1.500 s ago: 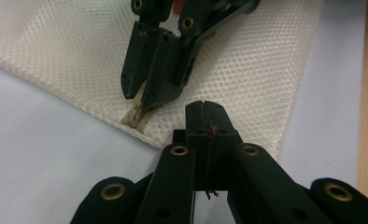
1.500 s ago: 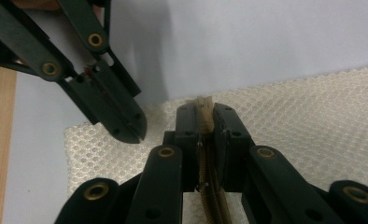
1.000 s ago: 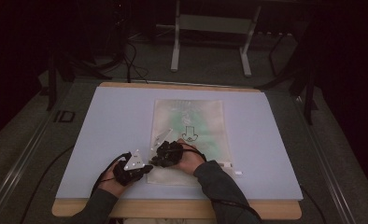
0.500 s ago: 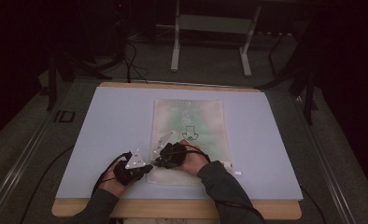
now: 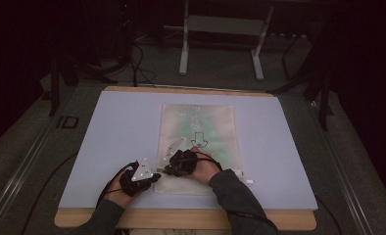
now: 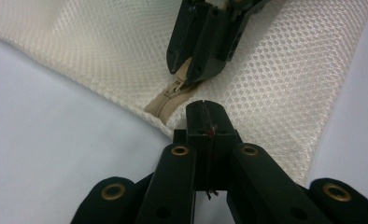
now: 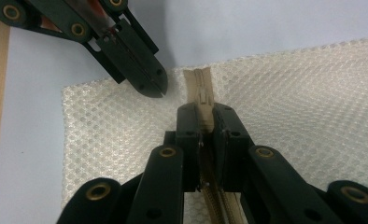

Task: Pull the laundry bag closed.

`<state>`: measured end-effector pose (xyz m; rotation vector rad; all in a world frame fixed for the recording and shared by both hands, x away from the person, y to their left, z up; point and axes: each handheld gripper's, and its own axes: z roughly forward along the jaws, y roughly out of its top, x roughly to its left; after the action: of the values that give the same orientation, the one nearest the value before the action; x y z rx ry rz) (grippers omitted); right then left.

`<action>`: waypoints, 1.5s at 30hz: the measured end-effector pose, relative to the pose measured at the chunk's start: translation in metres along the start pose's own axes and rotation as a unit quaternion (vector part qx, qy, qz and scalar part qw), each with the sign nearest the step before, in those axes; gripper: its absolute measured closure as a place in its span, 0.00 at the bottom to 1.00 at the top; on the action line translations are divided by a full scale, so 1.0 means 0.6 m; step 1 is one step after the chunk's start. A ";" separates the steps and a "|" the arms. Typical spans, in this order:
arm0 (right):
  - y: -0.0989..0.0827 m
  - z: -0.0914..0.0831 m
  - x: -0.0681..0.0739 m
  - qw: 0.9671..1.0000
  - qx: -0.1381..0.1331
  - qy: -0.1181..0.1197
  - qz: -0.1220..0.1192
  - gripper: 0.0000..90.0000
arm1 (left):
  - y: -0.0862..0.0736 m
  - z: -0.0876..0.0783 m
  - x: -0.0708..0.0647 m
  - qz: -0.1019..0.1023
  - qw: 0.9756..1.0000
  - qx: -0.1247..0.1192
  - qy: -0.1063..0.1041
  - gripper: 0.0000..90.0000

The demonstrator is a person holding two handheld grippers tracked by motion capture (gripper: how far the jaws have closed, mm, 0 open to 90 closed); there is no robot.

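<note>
Mesh bag [image 6: 285, 79], zip end: right claw [image 7: 205, 116] clamped on zip pull [image 7: 204, 112]; left claw [image 6: 205, 116] closed, apparently pinning mesh. Pull straight along zip [image 6: 166, 100].

Each hand-held gripper [image 6: 204, 109] has matte black jaws with brass-ringed holes; the person wears dark sleeves [image 5: 235, 188].

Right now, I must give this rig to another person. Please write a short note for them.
Left tool: shut on the edge of the cream mesh zipper bag, beside the zipper's end.
Right tool: shut on the beige zipper pull.
The bag lies flat on the pale blue table mat, near the front edge.
Done: both grips set.
Left: slide the pull along the zipper, I judge.
</note>
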<state>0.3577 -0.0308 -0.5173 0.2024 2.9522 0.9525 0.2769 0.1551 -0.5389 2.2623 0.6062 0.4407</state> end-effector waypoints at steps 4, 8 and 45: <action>-0.001 0.001 0.000 1.000 -0.001 0.001 0.002 0.91 | 0.003 0.002 0.000 0.006 1.000 -0.002 0.015 0.98; 0.000 0.001 0.000 1.000 -0.001 0.001 0.000 0.91 | 0.002 0.006 0.000 0.002 1.000 0.001 0.017 0.99; -0.027 -0.029 0.002 1.000 0.019 -0.005 -0.009 0.91 | 0.004 0.007 0.002 -0.024 1.000 0.008 0.015 0.99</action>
<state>0.3535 -0.0541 -0.5125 0.1816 2.9599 0.8922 0.2802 0.1519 -0.5397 2.2542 0.6795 0.4479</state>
